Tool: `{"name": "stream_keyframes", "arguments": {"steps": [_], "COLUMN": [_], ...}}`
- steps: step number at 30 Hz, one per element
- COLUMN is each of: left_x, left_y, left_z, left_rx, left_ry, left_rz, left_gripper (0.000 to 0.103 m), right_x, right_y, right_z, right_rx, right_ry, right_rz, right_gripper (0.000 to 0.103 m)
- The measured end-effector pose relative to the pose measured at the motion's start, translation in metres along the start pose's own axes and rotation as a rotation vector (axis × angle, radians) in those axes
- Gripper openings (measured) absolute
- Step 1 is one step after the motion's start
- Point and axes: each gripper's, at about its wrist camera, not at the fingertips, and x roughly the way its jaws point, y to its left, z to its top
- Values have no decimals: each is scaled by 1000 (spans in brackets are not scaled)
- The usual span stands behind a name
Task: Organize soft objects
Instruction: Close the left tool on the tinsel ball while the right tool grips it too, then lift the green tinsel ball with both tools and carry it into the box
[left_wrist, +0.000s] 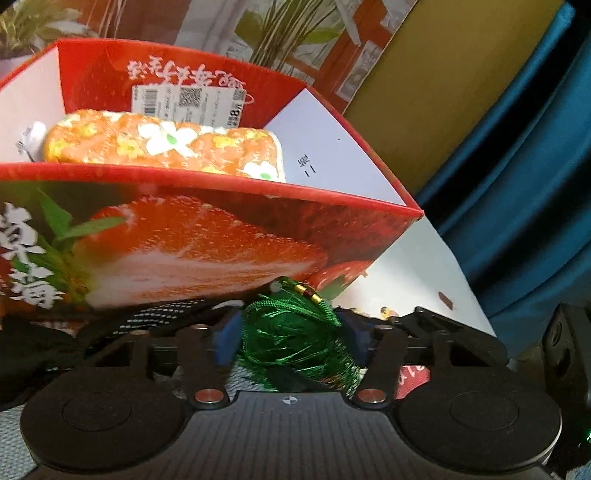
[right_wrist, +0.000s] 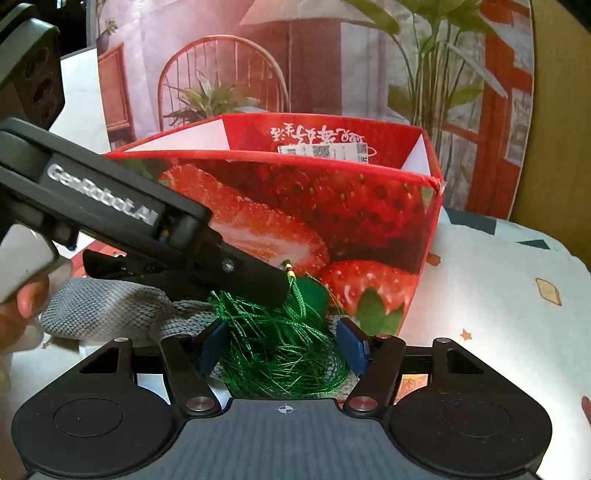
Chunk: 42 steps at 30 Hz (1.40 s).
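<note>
A green tassel (left_wrist: 291, 332) lies between the blue pads of my left gripper (left_wrist: 291, 338), which presses on it in front of the red strawberry box (left_wrist: 207, 236). An orange flowered soft pad (left_wrist: 162, 144) lies inside the box. In the right wrist view the left gripper (right_wrist: 273, 284) reaches in from the left with its tips on the tassel (right_wrist: 284, 350). My right gripper (right_wrist: 284, 345) stands open around the tassel's loose threads, pads apart from it. The box (right_wrist: 332, 206) stands just behind.
A grey knitted cloth (right_wrist: 110, 310) lies left of the tassel, with a black strap (left_wrist: 162, 314) by it. The patterned white tablecloth (right_wrist: 498, 295) stretches right. A printed backdrop (right_wrist: 295, 66) stands behind the box, a blue curtain (left_wrist: 517, 184) to the right.
</note>
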Motion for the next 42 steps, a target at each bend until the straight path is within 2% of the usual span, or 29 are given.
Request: {"name": "stream_keyframes", "arguments": {"steps": [3,7,12,28,38,42], "left_x": [0,-11,-35,-119,-143,-146], "left_y": [-4,-8,-19,-50,-59,-57], "left_z": [2,3,9,41,95,118], "left_rx": [21,30,54,128,169,143], "left_ry": [-11,-31,-88,-263,-369,-398], "left_rz": [9,-4,-8,-1,-6,-26], "left_gripper": [44,42,42,42,42,42], "right_x": [5,1,-17,-77,-87,-85], "right_y": [1,1,4,29,24,16], "right_z": [2,9,22,96,159,187], "right_rx": [-3,19,-2,-100,-161,-188], "right_ry": [8,4,-36,-187,-264,-297], "right_rz": [8,14,9,7,5,6], "right_gripper": [55,53,53,53,53,53]}}
